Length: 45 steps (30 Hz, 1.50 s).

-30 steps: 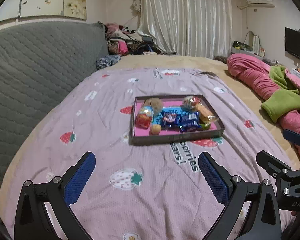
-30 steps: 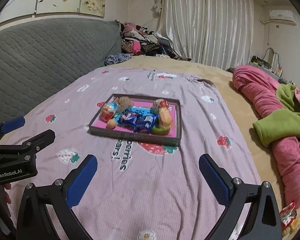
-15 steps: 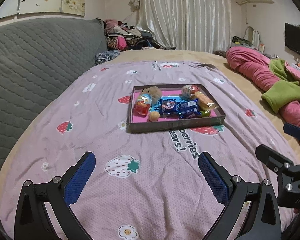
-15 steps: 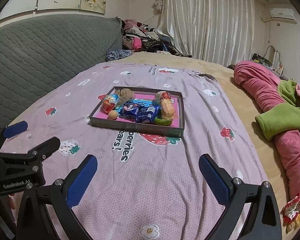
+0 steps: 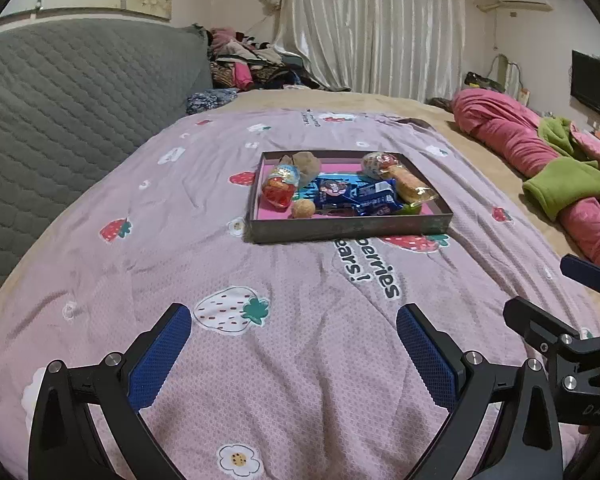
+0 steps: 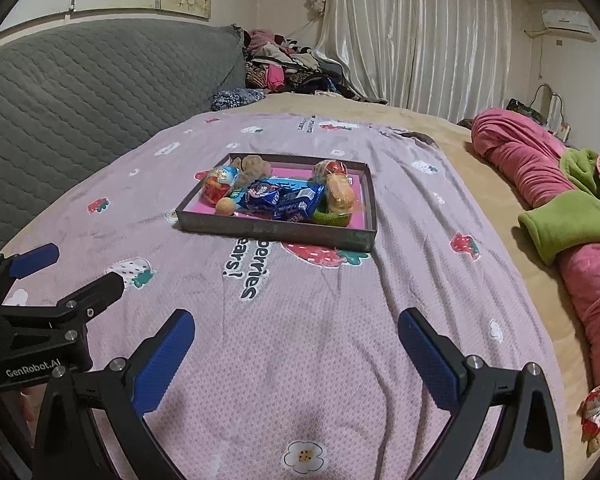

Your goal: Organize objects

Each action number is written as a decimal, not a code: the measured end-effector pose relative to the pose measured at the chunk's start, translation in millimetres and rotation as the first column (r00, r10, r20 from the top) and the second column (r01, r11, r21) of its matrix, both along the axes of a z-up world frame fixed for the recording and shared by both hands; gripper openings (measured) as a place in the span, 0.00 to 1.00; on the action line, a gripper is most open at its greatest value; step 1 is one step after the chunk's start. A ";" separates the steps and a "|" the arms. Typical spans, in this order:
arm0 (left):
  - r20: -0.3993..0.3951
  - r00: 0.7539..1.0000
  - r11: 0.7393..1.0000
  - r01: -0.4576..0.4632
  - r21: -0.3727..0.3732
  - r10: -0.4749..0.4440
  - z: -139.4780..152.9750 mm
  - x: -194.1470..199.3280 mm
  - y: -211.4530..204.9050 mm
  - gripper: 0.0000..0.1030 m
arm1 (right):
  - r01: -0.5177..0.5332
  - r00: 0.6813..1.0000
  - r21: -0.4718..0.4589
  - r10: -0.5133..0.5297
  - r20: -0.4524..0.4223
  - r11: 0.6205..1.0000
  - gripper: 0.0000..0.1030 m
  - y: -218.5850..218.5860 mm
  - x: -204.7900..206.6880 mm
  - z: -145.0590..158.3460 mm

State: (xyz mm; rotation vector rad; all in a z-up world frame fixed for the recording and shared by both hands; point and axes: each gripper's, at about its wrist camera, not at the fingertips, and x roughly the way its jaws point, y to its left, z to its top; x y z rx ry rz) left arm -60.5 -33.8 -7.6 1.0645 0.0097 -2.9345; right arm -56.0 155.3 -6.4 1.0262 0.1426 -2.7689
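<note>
A dark tray (image 5: 352,229) with a pink floor sits mid-bed on the strawberry blanket; it also shows in the right wrist view (image 6: 276,234). It holds blue cookie packets (image 5: 354,196) (image 6: 286,200), a red-and-blue egg snack (image 5: 279,186) (image 6: 217,184), a small round ball (image 5: 303,209) (image 6: 225,206), a wrapped bun (image 5: 410,186) (image 6: 340,196) and a brown lump (image 5: 306,162). My left gripper (image 5: 294,344) is open and empty, well short of the tray. My right gripper (image 6: 296,346) is open and empty, equally far back.
A grey quilted headboard (image 5: 60,100) runs along the left. Pink and green bedding (image 5: 560,168) (image 6: 560,208) is piled at the right. A snack wrapper (image 6: 598,408) lies by the right bed edge. Clothes (image 6: 284,68) are heaped by the curtains.
Both grippers have pulled back and lowered slightly from the tray, which looks a little farther away. Both stay open and empty.
</note>
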 end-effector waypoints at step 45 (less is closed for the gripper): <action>0.041 0.999 1.000 0.025 -0.010 -0.024 -54.1 -6.7 3.1 0.99 | 0.014 0.999 -0.001 -0.014 0.047 1.000 1.00 7.3 -5.2 -60.4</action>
